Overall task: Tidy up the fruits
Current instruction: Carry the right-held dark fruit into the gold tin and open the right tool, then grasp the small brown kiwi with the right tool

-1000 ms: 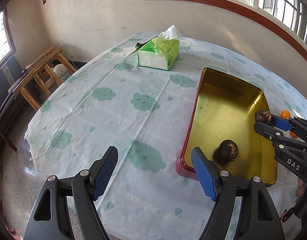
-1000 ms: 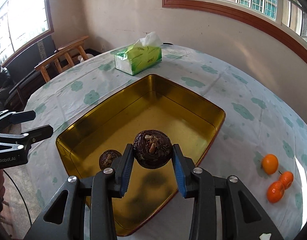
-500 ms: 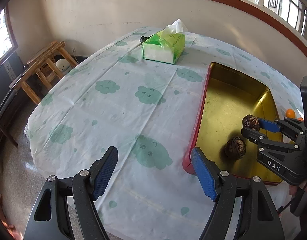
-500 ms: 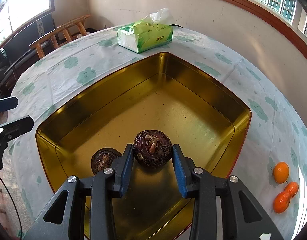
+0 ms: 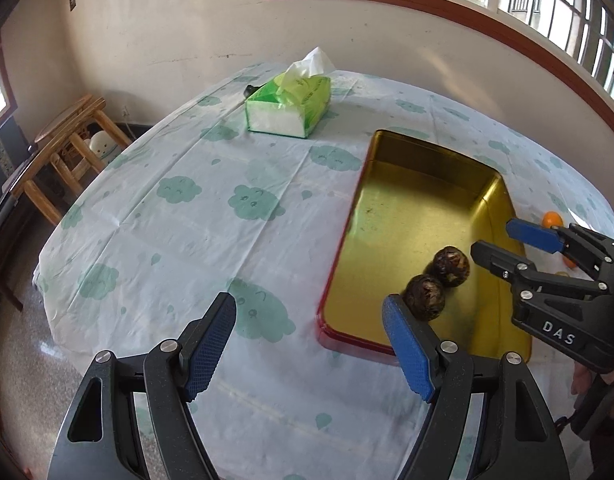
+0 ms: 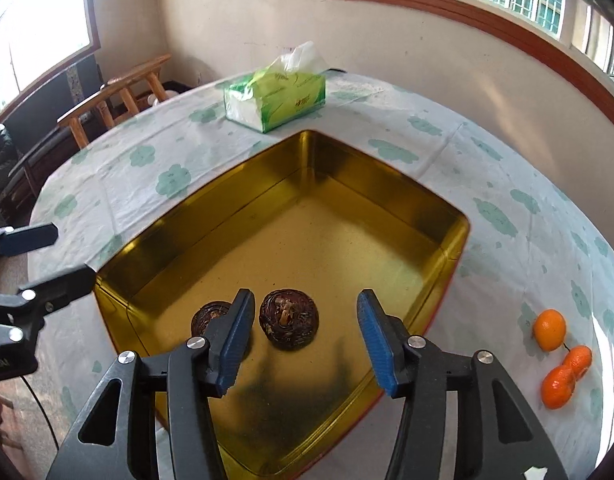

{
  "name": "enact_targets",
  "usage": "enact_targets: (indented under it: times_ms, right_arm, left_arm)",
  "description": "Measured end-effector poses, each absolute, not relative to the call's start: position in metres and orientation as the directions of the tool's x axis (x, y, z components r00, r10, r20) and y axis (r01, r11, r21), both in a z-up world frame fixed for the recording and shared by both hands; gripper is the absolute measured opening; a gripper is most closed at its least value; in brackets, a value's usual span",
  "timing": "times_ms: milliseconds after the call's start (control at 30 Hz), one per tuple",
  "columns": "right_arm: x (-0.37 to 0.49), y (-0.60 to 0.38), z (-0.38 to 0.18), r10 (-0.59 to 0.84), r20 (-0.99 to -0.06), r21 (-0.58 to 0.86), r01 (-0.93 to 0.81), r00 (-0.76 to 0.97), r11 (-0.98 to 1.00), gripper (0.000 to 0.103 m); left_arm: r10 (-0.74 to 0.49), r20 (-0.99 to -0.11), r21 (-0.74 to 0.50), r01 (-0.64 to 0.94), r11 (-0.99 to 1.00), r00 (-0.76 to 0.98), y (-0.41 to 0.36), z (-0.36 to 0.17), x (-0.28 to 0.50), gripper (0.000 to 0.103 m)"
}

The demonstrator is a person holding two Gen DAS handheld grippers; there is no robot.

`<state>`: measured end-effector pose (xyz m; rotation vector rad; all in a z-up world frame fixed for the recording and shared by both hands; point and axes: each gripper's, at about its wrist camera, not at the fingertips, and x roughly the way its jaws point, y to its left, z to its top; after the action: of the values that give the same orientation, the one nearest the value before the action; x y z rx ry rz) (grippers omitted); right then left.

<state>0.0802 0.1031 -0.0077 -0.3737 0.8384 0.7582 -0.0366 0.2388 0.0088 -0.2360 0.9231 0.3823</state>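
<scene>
Right gripper (image 6: 303, 336) spread wide above tin (image 6: 387, 184), holding nothing. 2 dark fruits (image 6: 289, 318) sit together on its floor, touching or nearly. 3 oranges (image 6: 561, 360) wait on cloth beside tin, likely next. Left gripper (image 5: 309, 346) wide apart, idle over cloth.

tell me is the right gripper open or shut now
Open. The right gripper has its blue fingers spread apart, and the dark fruit sits free on the gold tray.
</scene>
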Motion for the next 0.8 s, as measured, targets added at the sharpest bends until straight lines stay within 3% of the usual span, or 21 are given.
enact_targets:
  times_ms: [133,300,567,800]
  right_arm:
    - [0.069,0.052,0.017,0.473,-0.735,0.029,-0.675,0.486,0.737,0.051]
    - [0.065,-0.033,0.020,0.380,-0.735,0.011,-0.550,0.562,0.835,0.049]
    - [0.069,-0.151,-0.008,0.213,-0.775,-0.020,-0.361,0.595,0.932,0.045]
    - [0.077,-0.174,-0.045,0.208,-0.811,-0.001,-0.357,0.547,0.934,0.037]
  left_arm:
    - [0.179,-0.803,-0.037,-0.346,0.937,0.569,0.211,0.015,-0.030,0.076]
    - [0.110,-0.800,-0.051,-0.250,0.967,0.590,0.173,0.018,-0.024,0.076]
    - [0.049,-0.805,-0.040,-0.136,0.990,0.591,0.119,0.019,-0.010,0.076]
    - [0.008,-0.817,-0.030,-0.057,0.998,0.576,0.077,0.013,0.001,0.076]
